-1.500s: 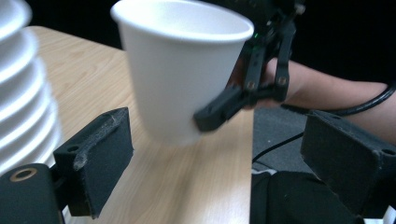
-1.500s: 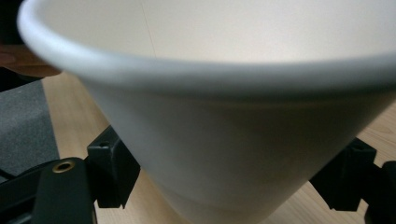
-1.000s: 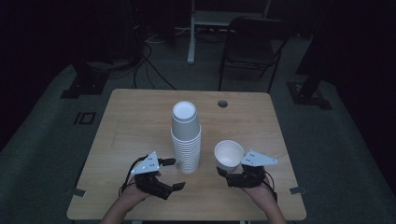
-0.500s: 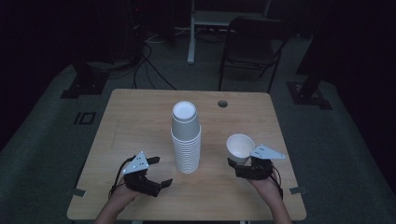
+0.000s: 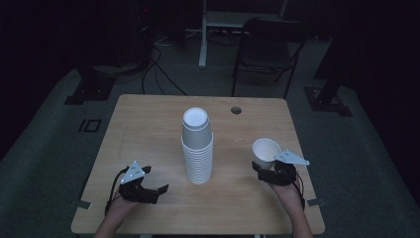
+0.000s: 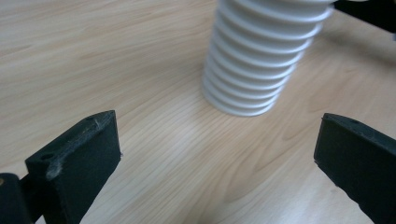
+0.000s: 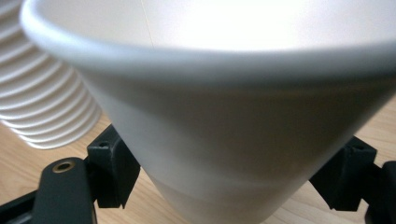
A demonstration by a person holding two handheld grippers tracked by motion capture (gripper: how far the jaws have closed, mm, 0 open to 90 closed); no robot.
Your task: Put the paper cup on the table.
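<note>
A tall stack of white paper cups stands upside down at the middle of the wooden table. My left gripper lies low on the table, left of the stack and apart from it. Its jaws have just been opening and stand wide with nothing between them. In the left gripper view the gripper frames bare wood, with the stack beyond it. My right gripper is shut on a single white cup, mouth up, right of the stack. In the right gripper view that cup sits between the jaws, the stack at left.
A round cable hole sits near the table's far edge. Beyond the table stand a dark chair and a desk leg, with cables on the floor. The table's right edge runs close to my right hand.
My left gripper has drawn left and down, away from the stack, with its jaws wider. My right gripper has carried the single cup right and lower, away from the stack.
</note>
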